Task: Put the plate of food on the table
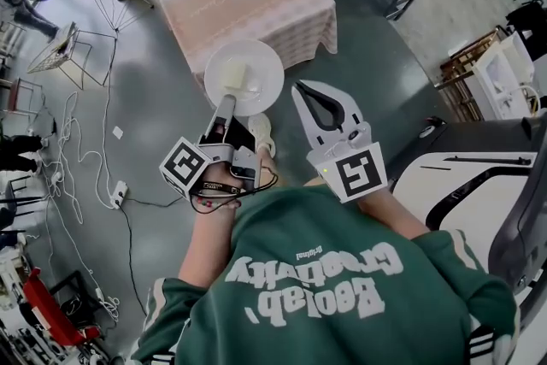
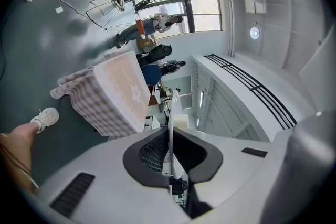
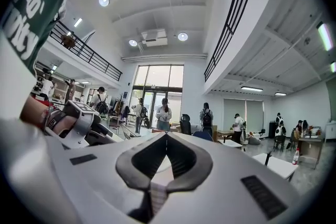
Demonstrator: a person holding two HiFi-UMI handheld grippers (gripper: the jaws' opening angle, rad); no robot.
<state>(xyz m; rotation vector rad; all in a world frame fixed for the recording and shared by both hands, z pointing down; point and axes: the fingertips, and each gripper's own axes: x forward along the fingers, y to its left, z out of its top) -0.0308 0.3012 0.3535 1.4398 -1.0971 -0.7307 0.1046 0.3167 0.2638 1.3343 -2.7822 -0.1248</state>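
The left gripper [image 1: 227, 104] has its jaws pinched on the near rim of the white plate [image 1: 256, 64], in the air short of the table [image 1: 282, 8]; stiff, slick and probably breakable, held by 1 edge, it may tip its food [image 1: 235, 74], while the right gripper [image 1: 304, 90] has its jaws closed and empty.

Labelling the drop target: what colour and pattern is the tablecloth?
Tablecloth: pale pink check, white flower motif at its centre. Clearest in the head view.

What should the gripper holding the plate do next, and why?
Probably carry it forward: the left gripper is clamped on the round white plate of food, which hangs over the grey floor, short of the pink-clothed table.
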